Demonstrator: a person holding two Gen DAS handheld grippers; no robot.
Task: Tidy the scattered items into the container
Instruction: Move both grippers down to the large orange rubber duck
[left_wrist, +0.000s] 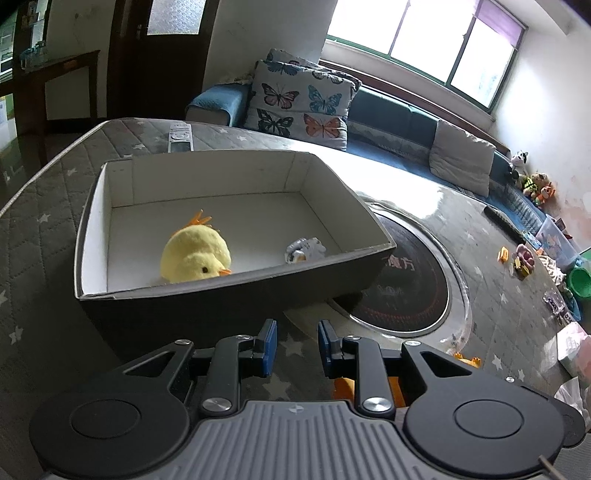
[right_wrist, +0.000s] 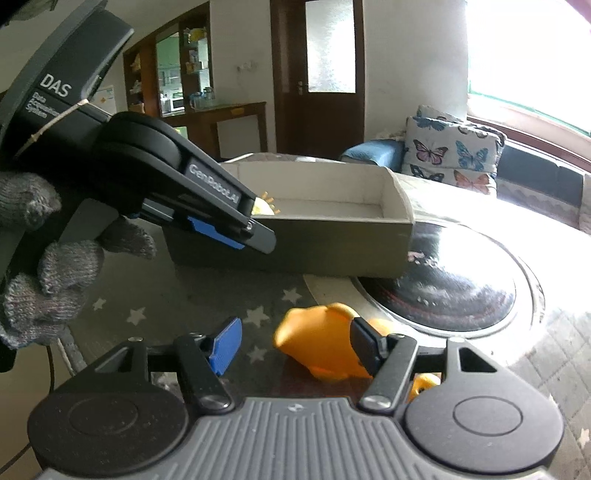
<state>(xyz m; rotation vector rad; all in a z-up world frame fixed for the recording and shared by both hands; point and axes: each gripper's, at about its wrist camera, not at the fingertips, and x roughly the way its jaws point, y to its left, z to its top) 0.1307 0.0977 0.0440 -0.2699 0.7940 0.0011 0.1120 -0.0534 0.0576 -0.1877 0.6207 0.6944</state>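
A grey box (left_wrist: 229, 295) with a white inside stands on the quilted table; it also shows in the right wrist view (right_wrist: 295, 243). In it lie a yellow plush chick (left_wrist: 195, 254) and a small white-grey toy (left_wrist: 304, 251). My left gripper (left_wrist: 297, 347) is open and empty, just in front of the box's near wall; it shows from the side in the right wrist view (right_wrist: 236, 236). My right gripper (right_wrist: 291, 343) is open, with an orange toy (right_wrist: 321, 347) between its fingers against the right finger. The orange toy peeks out under the left gripper (left_wrist: 343, 387).
A round black hob (left_wrist: 406, 280) is set in the table right of the box. Small toys (left_wrist: 521, 262) lie at the far right, near a green cup (left_wrist: 580, 280). A remote (left_wrist: 181, 136) lies behind the box. A sofa with butterfly cushions (left_wrist: 303, 99) stands beyond.
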